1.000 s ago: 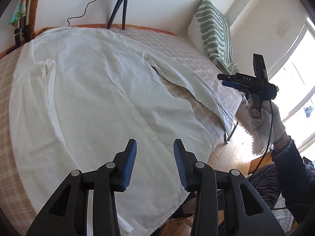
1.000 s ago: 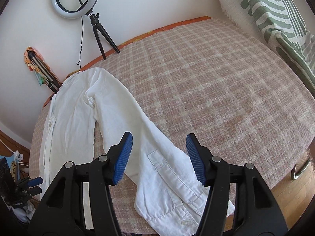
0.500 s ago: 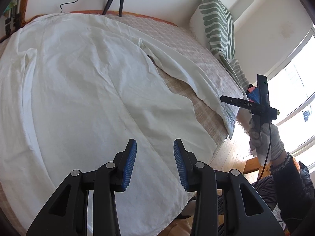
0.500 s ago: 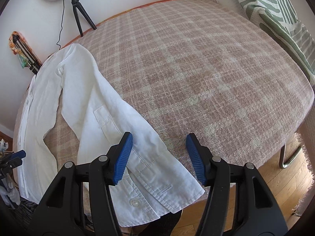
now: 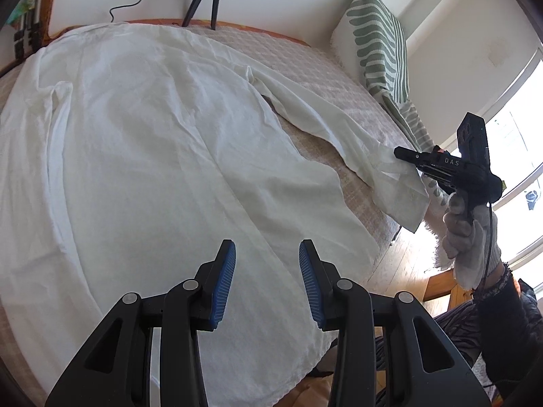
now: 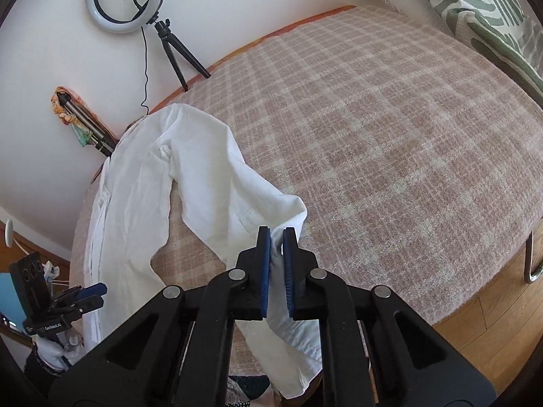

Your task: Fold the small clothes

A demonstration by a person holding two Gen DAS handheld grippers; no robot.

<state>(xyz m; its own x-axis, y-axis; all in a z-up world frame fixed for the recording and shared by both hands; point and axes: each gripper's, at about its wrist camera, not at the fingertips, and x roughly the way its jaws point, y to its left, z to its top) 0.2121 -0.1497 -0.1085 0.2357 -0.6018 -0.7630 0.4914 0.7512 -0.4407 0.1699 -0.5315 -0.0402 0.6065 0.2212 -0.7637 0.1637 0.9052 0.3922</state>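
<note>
The right gripper [image 6: 276,234] has just closed on the white shirt's sleeve cuff [image 6: 288,213], seemingly lifting it off the plaid bedspread [image 6: 390,152].

A white long-sleeved shirt [image 5: 142,156] lies spread flat and lightly wrinkled on the checked bedcover, its body stretching ahead of the left gripper [image 5: 266,285], whose parted jaws hover above the hem. Its sleeve [image 6: 217,183] runs out to the right gripper [image 6: 275,264], whose closed pads pinch the lifted cuff end.

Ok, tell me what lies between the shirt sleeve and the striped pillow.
Only bare checked bedcover lies between the sleeve and the striped pillow; the right wrist view shows it best.
</note>
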